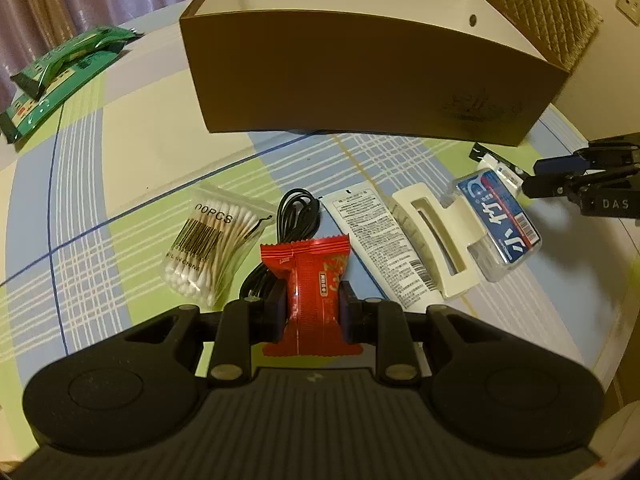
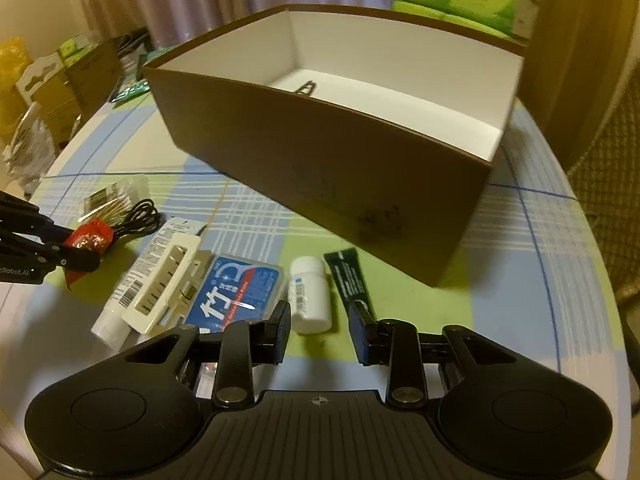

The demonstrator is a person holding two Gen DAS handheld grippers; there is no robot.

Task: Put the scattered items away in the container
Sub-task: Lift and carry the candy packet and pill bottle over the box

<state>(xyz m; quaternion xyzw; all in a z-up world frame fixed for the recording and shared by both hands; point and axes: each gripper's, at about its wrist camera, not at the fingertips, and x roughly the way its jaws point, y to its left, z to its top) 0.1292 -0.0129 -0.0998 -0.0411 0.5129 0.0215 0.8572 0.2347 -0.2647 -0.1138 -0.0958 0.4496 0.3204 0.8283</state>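
One red snack packet point(image 1: 310, 280) sits squeezed in the left gripper point(image 1: 311, 312), ready to go up into the brown box point(image 1: 360, 80) (nearly bare inside). Right gripper point(image 2: 320, 330) fingers stand apart with the white bottle point(image 2: 310, 294) just ahead; next, squeeze it.

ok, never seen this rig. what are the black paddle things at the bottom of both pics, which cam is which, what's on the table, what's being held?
No robot arm here: a person holds a two-finger gripper in each hand, and a fisheye camera on each looks along its fingers. The black shapes are the grippers' own bodies.

The left wrist view shows the left gripper shut on a red snack packet. The right wrist view shows the right gripper, jaws apart, nothing between the pads, a white bottle just ahead.

On the checked tablecloth: a cotton swab bag, black cable, white tube, cream hair clip, blue floss box, a dark green sachet and the brown box, the container.
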